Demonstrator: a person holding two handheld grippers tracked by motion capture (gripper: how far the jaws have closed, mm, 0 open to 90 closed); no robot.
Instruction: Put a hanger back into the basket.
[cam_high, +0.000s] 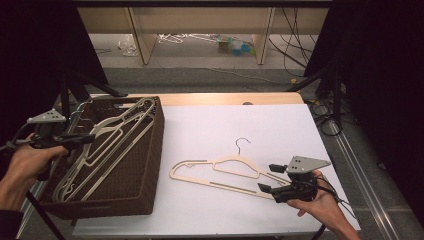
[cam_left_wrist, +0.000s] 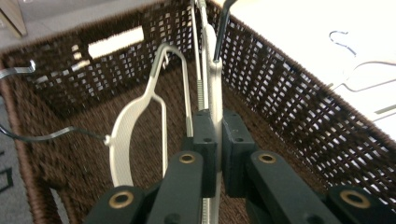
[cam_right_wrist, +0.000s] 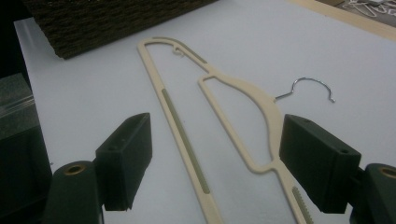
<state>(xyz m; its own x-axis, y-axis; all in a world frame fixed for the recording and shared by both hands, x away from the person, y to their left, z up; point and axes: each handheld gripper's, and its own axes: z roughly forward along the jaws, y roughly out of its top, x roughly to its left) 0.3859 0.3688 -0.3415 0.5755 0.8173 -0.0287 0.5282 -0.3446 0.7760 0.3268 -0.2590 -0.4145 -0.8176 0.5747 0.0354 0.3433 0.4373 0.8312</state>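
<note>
A cream hanger (cam_high: 225, 172) with a metal hook (cam_high: 242, 142) lies flat on the white table cover. My right gripper (cam_high: 267, 177) hovers at its right end, open; in the right gripper view the hanger (cam_right_wrist: 187, 135) runs between the wide-apart jaws of the gripper (cam_right_wrist: 219, 158). A brown wicker basket (cam_high: 157, 145) at the left holds several cream hangers (cam_high: 107, 145). Over its left rim my left gripper (cam_high: 90, 136) is shut on one hanger; in the left gripper view the gripper (cam_left_wrist: 218, 135) pinches the thin hanger body (cam_left_wrist: 215, 93), with another hanger (cam_left_wrist: 135, 116) lying beside it.
The white cover (cam_high: 225, 125) spreads over a wooden table (cam_high: 225, 98). Black stand legs (cam_high: 95, 82) rise behind the basket. Cables (cam_high: 325, 112) trail off the table's right side. Wooden shelving legs (cam_high: 142, 35) stand on the floor beyond.
</note>
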